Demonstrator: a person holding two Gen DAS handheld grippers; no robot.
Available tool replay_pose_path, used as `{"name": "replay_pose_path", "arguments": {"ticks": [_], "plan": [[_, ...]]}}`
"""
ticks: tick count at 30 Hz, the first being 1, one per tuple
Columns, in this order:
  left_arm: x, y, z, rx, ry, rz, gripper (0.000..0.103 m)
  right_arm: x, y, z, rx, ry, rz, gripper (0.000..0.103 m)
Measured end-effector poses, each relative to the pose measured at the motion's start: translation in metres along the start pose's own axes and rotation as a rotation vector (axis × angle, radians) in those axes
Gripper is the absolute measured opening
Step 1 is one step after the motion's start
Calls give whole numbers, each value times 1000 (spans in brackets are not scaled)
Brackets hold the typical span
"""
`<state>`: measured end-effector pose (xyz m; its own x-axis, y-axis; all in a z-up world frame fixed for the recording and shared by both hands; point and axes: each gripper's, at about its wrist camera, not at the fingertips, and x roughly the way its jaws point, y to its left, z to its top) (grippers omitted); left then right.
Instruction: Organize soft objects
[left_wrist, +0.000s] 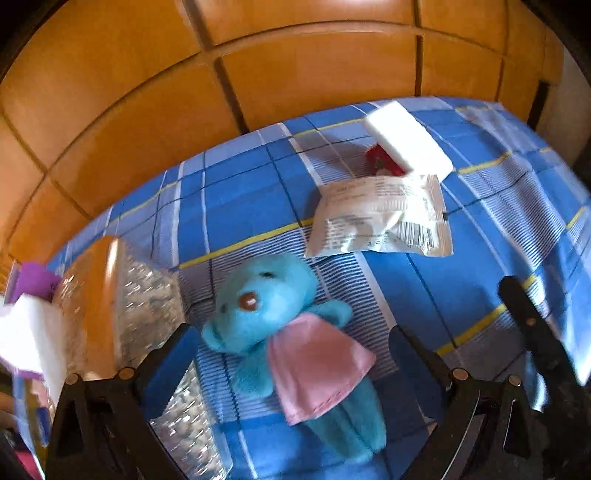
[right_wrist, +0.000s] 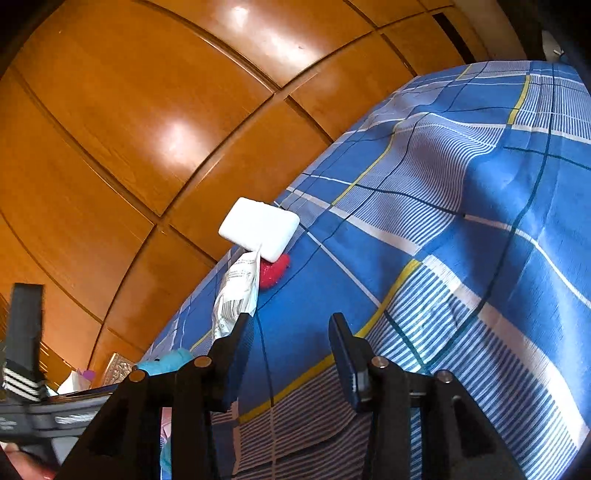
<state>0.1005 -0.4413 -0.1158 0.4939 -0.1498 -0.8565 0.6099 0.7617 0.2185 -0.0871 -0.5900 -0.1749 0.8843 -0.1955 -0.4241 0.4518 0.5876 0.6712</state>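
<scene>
One blue plush bear (left_wrist: 280, 332) in a pink dress lies on the plaid bed (left_wrist: 236, 206) near its front edge, between the spread fingers of the left tool (left_wrist: 291, 365), untouched. It looks light and squashy; the torso offers the firmest pinch. The right tool (right_wrist: 291, 354) stands apart, empty.

Fuzzy blue plush bear (left_wrist: 266, 314) in a smooth, satiny pink dress (left_wrist: 317, 373) — on matt woven plaid cloth (left_wrist: 240, 206); at its one o'clock, a crinkly glossy plastic packet (left_wrist: 376, 221). Behind, glossy varnished wood panels (left_wrist: 258, 55).
</scene>
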Motion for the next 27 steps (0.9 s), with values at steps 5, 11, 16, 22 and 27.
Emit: {"name": "replay_pose_path", "arguments": {"ticks": [5,11,16,22,27], "plan": [[16,-15,-9,94,-21,66,103,3,-4,0,14,-6,21,43],[24,-18,-12,59,-14,41,102,2,-4,0,17,-10,31,43],[13,-32,-10,116,-165,-111,102,2,-5,-1,18,-10,30,43],[-13,-27,-25,100,-278,-119,96,1,-5,-1,17,-12,32,42],[3,-14,-23,-45,-141,-52,102,1,-5,-1,18,-14,34,42]]}}
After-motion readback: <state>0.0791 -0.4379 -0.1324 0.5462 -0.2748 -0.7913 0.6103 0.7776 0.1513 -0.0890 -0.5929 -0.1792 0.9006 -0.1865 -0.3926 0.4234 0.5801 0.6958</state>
